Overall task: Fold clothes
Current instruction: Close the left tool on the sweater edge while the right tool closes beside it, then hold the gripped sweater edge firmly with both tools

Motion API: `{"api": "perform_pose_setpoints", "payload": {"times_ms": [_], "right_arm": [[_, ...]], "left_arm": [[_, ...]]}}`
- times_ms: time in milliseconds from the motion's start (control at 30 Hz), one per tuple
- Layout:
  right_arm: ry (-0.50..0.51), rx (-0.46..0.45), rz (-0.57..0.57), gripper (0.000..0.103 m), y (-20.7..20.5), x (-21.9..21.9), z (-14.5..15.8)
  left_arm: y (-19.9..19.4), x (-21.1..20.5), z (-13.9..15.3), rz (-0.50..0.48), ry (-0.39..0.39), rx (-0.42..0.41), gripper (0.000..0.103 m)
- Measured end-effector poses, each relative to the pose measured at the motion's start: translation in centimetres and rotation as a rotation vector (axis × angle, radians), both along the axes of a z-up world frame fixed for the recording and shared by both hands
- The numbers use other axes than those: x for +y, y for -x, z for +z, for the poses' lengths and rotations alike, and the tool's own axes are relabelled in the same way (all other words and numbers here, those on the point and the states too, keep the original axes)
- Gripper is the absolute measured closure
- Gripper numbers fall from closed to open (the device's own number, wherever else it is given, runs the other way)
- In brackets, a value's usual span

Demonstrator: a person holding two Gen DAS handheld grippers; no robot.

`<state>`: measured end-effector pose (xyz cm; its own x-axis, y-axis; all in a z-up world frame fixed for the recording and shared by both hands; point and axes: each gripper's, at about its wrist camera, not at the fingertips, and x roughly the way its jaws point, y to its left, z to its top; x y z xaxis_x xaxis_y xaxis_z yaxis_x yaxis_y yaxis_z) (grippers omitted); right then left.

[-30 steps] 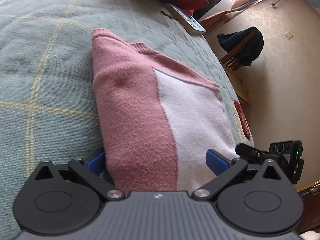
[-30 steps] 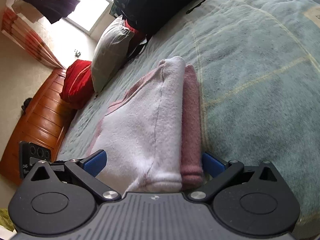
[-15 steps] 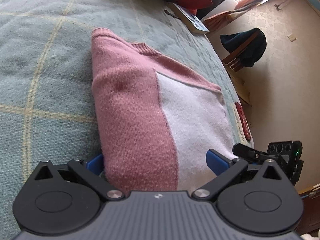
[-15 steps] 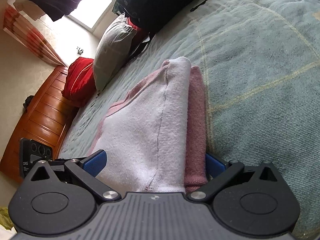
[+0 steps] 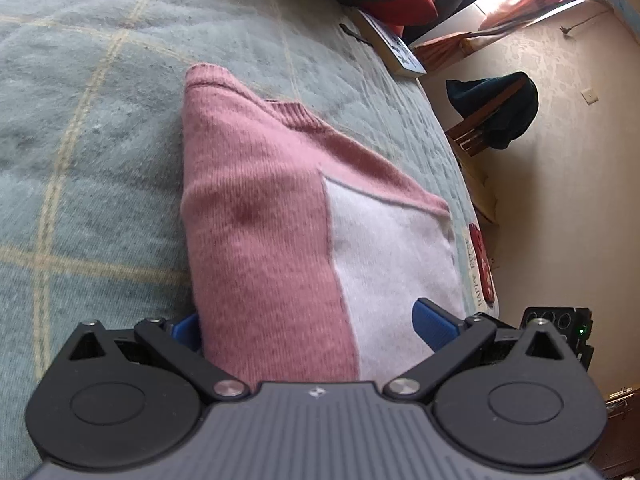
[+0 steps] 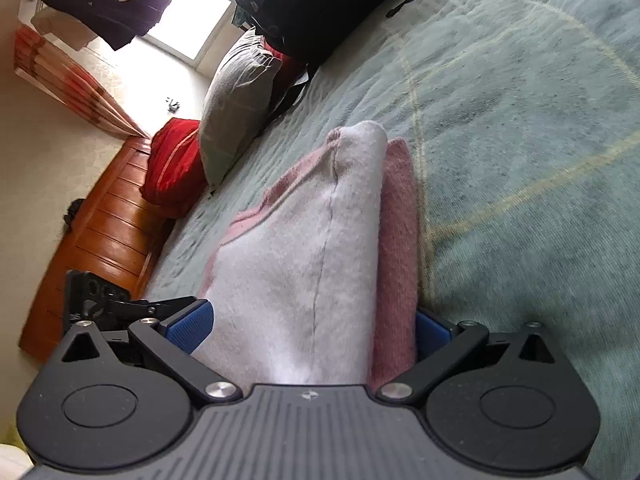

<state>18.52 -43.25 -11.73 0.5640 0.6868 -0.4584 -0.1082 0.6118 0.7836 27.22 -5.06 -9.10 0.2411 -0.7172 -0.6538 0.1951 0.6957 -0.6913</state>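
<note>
green checked bedspread point(image 5: 100, 92) under folded sweater point(image 5: 260, 220); both grippers' fingers point(image 5: 432, 322) spread, straddling its edge.

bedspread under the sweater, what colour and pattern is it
The bedspread is a muted grey-green with thin pale yellow lines forming a large check, clearest in the right wrist view.

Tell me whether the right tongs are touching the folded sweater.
Touching. The right wrist view shows the sweater filling the right tongs, cloth pressed against both blue pads.
</note>
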Motion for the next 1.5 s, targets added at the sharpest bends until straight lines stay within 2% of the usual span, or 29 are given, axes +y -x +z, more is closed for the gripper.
{"api": "perform_pose_setpoints", "payload": {"times_ms": [267,500,600,800,900,1000,1133,1300,1367,1433,1500], "right_arm": [[-0.116,0.056,0.042,0.000,-3.6,-1.2,-0.5],[-0.145,0.098,0.120,0.000,-2.2,-1.5,-0.4],[-0.159,0.116,0.131,0.000,-3.2,-1.4,-0.8],[-0.175,0.144,0.137,0.000,-5.5,-0.7,-0.9],[-0.180,0.134,0.151,0.000,-4.4,-0.9,-0.8],[-0.194,0.132,0.165,0.000,-3.8,-0.8,-0.9],[-0.213,0.133,0.171,0.000,-4.0,-0.5,-1.2],[-0.213,0.121,0.177,0.000,-3.3,0.0,-1.0],[-0.215,0.114,0.184,0.000,-3.1,0.0,-1.0],[-0.223,0.112,0.179,0.000,-3.3,0.0,-1.1],[-0.246,0.126,0.162,0.000,-3.9,0.2,-1.0]], "left_arm": [[-1.7,0.8,-1.0,0.017,0.087,0.063,0.002],[-0.7,2.0,-1.2,-0.060,0.137,0.175,0.002],[-1.8,1.5,-1.9,-0.060,0.152,0.210,0.002],[-2.6,0.5,-1.9,-0.081,0.146,0.207,0.002],[-2.3,0.5,-1.7,-0.097,0.149,0.198,0.002],[-1.7,0.9,-2.0,-0.115,0.185,0.201,0.002],[-3.6,-0.2,-2.8,-0.076,0.196,0.242,0.002],[-2.5,-0.7,-2.0,-0.122,0.171,0.195,0.002],[-2.5,-0.5,-2.4,-0.113,0.194,0.193,0.002],[-3.2,-0.6,-3.0,-0.077,0.215,0.228,0.002],[-3.3,-0.8,-2.6,-0.070,0.213,0.235,0.002]]}}
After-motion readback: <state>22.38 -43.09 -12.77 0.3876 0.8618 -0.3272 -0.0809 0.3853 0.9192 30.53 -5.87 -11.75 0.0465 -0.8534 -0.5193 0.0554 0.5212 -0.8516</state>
